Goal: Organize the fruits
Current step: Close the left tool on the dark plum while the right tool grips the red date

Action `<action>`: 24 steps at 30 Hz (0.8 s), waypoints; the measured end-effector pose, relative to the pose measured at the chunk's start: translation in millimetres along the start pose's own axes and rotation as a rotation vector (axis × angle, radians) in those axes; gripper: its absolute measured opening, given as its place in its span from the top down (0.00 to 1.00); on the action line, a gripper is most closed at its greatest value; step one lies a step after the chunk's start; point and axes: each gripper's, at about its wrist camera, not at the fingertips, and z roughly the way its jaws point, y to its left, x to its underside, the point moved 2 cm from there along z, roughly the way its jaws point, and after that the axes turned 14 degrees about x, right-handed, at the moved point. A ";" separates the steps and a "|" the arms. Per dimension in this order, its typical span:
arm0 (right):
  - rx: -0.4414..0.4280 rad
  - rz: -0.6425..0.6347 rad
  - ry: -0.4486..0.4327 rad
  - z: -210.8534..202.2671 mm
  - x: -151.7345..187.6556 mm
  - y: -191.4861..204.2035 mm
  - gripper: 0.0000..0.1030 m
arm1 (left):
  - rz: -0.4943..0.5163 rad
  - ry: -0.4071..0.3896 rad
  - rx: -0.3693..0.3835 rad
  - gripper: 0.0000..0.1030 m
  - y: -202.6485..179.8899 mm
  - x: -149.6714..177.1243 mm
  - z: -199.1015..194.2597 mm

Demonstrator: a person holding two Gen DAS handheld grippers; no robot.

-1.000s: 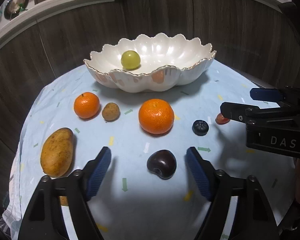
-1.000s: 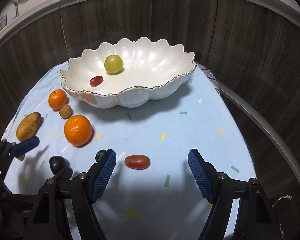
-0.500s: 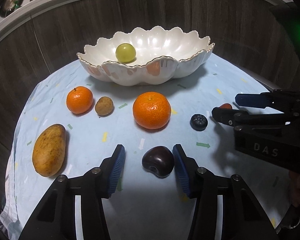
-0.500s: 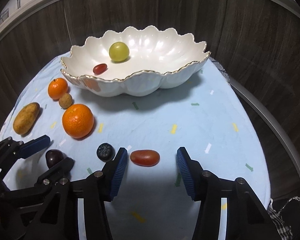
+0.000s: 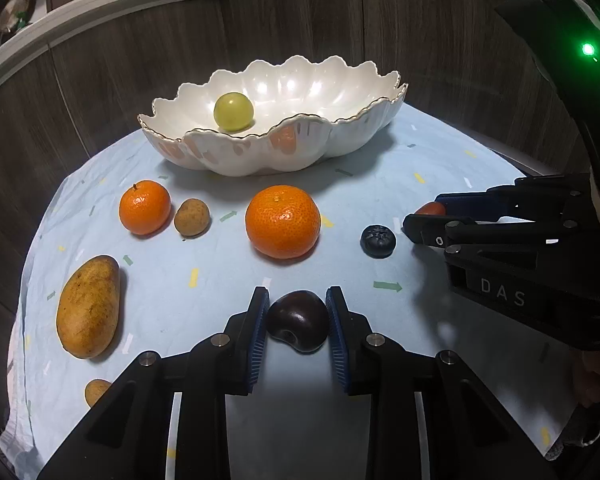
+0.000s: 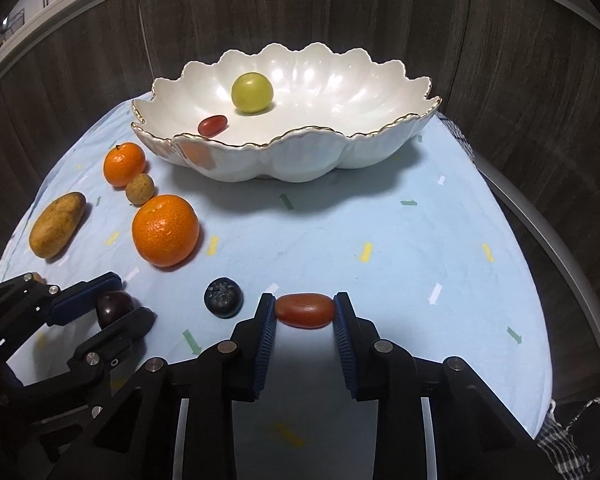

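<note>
Tablecloth [image 6: 400, 248]: blueberry [image 6: 223, 297] (between tongs)

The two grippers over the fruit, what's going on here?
A person is sorting fruit into the white scalloped bowl. The left gripper is closing on a dark plum, the right gripper on a red grape tomato; both fruits sit on the blue cloth. A green grape already lies in the bowl.

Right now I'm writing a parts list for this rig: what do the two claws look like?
Both are alike. The left claw and right claw have black angular linkage arms with silver round pivot pins and ribbed blue pads on the two fingers. The right claw's black body carries white "DAS" lettering; a green light glows above it.
</note>
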 end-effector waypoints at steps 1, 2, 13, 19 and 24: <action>-0.001 0.001 0.000 0.0 -0.1 0.1 0.71 | 0.001 -0.001 -0.001 0.72 -0.2 0.3 -0.3; -0.002 0.002 0.001 0.0 -0.1 0.2 0.71 | 0.002 -0.001 -0.004 0.72 -0.4 0.4 -0.8; -0.010 0.014 -0.028 -9.2 -2.9 -3.0 0.71 | -0.013 -0.008 -0.017 0.72 1.3 -2.4 -6.7; -0.016 0.017 -0.052 -19.8 -5.4 -4.5 0.71 | -0.026 -0.014 -0.036 0.72 4.0 -7.5 -13.3; -0.022 0.008 -0.077 -31.8 -7.9 -1.5 0.71 | -0.029 -0.025 -0.048 0.72 4.8 -12.0 -19.7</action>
